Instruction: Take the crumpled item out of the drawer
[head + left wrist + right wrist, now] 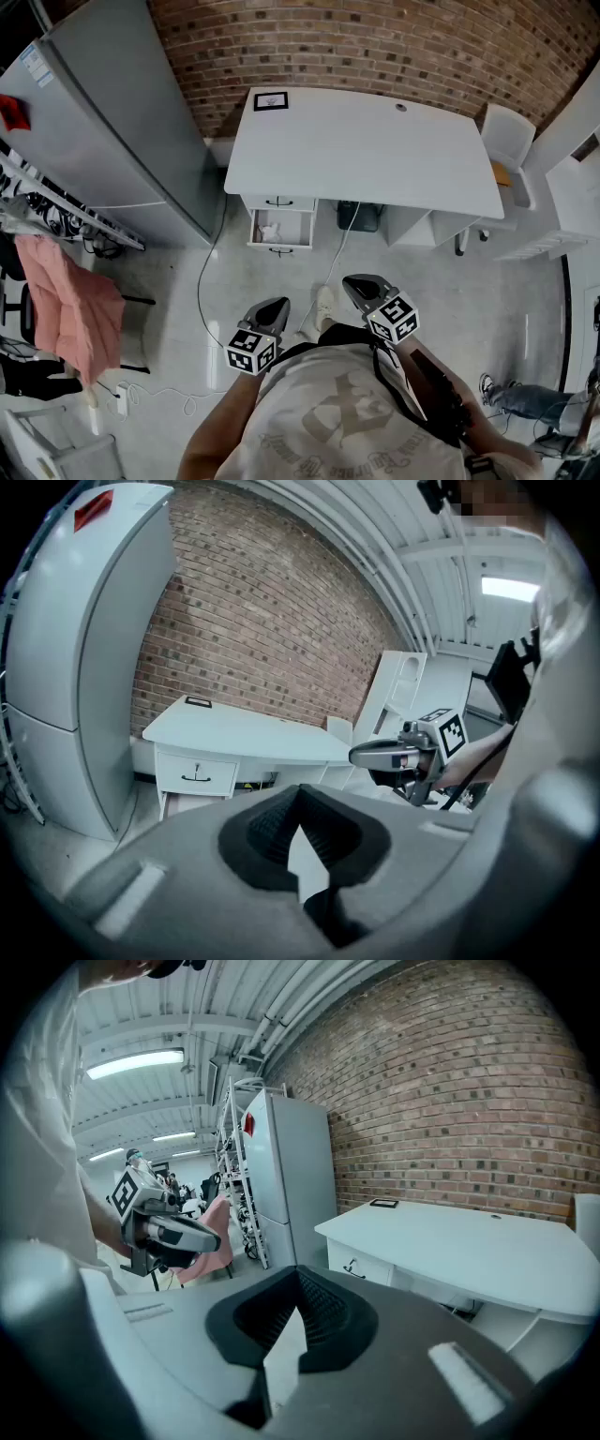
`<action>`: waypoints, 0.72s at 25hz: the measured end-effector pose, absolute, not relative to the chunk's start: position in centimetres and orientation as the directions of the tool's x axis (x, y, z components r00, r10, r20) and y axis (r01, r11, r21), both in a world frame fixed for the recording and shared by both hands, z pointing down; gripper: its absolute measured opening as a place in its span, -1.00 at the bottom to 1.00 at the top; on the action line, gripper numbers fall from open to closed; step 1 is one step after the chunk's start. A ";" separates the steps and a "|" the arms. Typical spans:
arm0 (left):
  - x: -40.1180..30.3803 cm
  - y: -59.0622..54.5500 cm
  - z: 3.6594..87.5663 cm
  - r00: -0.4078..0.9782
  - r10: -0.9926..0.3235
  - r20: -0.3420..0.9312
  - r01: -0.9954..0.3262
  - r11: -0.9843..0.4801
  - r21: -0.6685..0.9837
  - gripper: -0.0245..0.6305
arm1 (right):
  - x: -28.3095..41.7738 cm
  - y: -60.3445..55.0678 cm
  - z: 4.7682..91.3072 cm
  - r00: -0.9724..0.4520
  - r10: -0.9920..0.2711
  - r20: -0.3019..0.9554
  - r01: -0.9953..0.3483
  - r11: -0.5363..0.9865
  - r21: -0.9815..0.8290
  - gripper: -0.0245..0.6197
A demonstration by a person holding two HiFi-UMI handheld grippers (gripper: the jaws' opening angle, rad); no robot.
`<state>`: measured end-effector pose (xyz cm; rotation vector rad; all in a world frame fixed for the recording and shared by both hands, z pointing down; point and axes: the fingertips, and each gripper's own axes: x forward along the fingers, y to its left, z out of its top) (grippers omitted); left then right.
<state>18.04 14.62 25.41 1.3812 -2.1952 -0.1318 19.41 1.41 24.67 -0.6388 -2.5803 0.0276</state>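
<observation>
The white desk (375,150) stands against the brick wall, with its lower left drawer (279,228) pulled open. A crumpled white item (270,231) lies inside that drawer. My left gripper (274,306) hovers over the floor a short way in front of the drawer, shut and empty. My right gripper (359,285) is held beside it to the right, jaws also together with nothing in them. In the left gripper view the left gripper (298,794) points at the desk, and the open drawer (181,803) peeks out below the closed top drawer (197,775). In the right gripper view the right gripper (298,1274) aims past the desk's corner.
A tall grey fridge (103,122) stands left of the desk. A pink cloth (70,305) hangs on a rack at far left. A cable (202,281) runs across the floor by the drawer. A framed picture (271,100) lies on the desk; a white chair (506,131) is at its right.
</observation>
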 end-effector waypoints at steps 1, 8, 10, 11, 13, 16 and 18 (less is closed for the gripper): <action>18.0 14.8 25.5 -0.332 -0.860 0.388 -0.807 0.472 0.356 -0.92 | 19.3 1.6 24.7 -0.775 0.445 0.448 0.439 0.890 -0.125 -0.90; 17.7 16.7 25.3 -0.363 -0.849 0.384 -0.791 0.499 0.353 -0.92 | 18.3 2.6 24.6 -0.777 0.448 0.444 0.443 0.888 -0.121 -0.90; 17.5 17.4 25.0 -0.379 -0.843 0.382 -0.784 0.512 0.351 -0.92 | 17.8 3.0 24.3 -0.777 0.451 0.440 0.448 0.886 -0.117 -0.90; 17.3 17.7 24.9 -0.387 -0.839 0.382 -0.780 0.519 0.350 -0.92 | 17.5 3.2 24.2 -0.776 0.454 0.437 0.452 0.884 -0.116 -0.90; 16.8 18.4 24.8 -0.404 -0.831 0.382 -0.771 0.534 0.347 -0.92 | 16.8 3.7 24.1 -0.771 0.464 0.436 0.462 0.879 -0.117 -0.90; 16.4 19.5 25.0 -0.427 -0.817 0.388 -0.754 0.558 0.347 -0.92 | 16.1 4.5 24.7 -0.759 0.476 0.444 0.473 0.872 -0.127 -0.90; 15.8 20.2 24.9 -0.443 -0.806 0.393 -0.742 0.575 0.344 -0.92 | 15.4 4.9 24.8 -0.752 0.485 0.446 0.482 0.866 -0.129 -0.90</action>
